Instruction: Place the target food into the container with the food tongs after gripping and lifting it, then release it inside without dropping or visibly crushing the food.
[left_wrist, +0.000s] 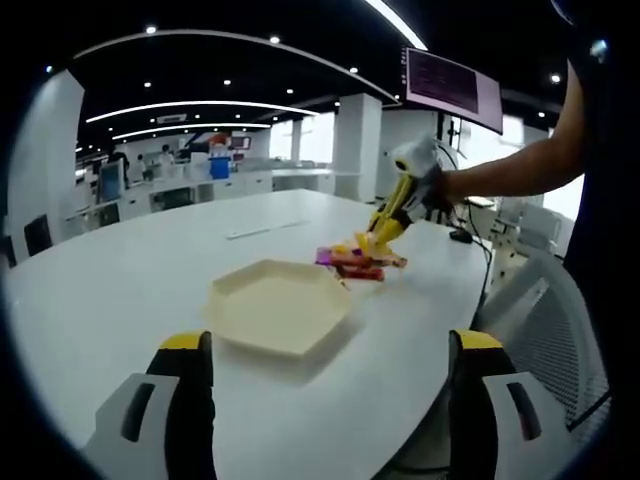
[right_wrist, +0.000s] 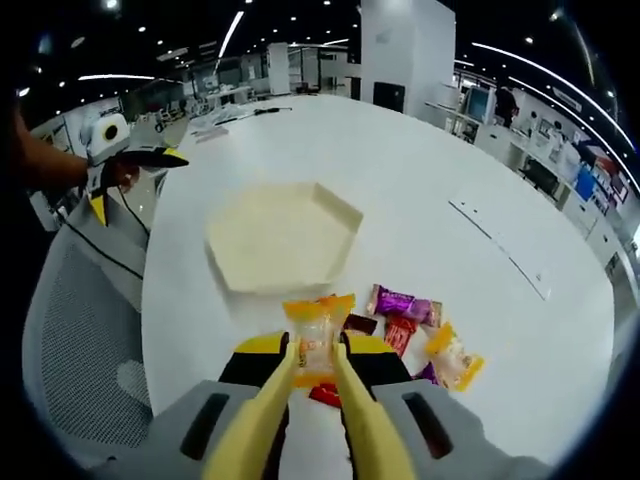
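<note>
One tray, one tonged snack, perhaps five loose.

The table is plain white. On it the hexagonal tray is pale cream. Just beside the tray lie wrapped snacks in magenta, red, dark maroon and orange-yellow. The tongs are yellow and pinch an orange-edged clear packet. Both grippers are grey and black with yellow-tipped fingers.
</note>
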